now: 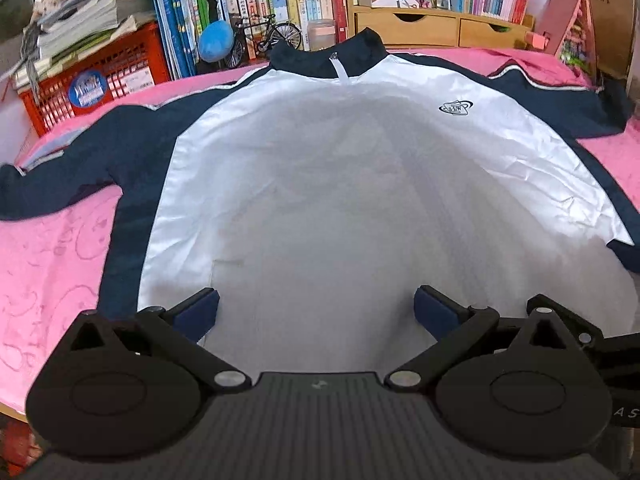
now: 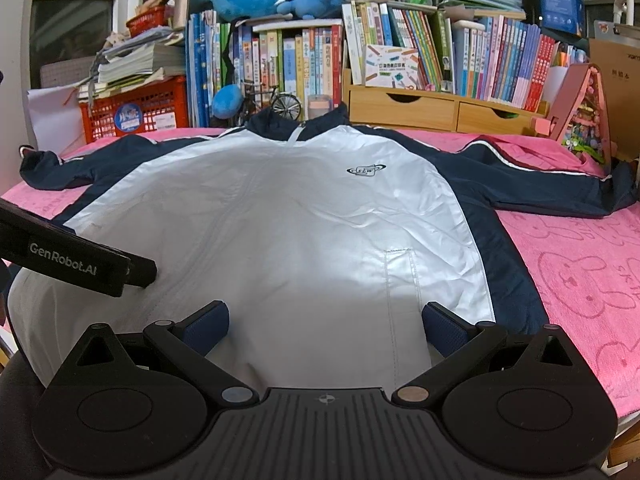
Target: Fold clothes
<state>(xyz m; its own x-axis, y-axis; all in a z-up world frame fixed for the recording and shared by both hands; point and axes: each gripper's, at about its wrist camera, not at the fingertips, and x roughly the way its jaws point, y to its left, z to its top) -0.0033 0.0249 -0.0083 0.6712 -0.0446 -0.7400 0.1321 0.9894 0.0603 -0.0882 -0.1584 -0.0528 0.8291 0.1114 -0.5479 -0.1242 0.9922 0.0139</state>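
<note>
Jacket [image 1: 320, 184] laid flat, front up, on pink towel [image 1: 52, 280]; body white and shiny, lightly creased; collar, shoulders, sleeves and side panels navy; thin white piping along sleeves; small dark logo [image 1: 456, 109] on chest; sleeves spread out to both sides. Left gripper [image 1: 316, 312] held wide over hem, nothing gripped. Right gripper [image 2: 326, 322] likewise spread wide, empty, above lower front near pocket seam [image 2: 400, 280]

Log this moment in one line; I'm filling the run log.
jacket flat, unfolded | left gripper open | right gripper open | nothing held
</note>
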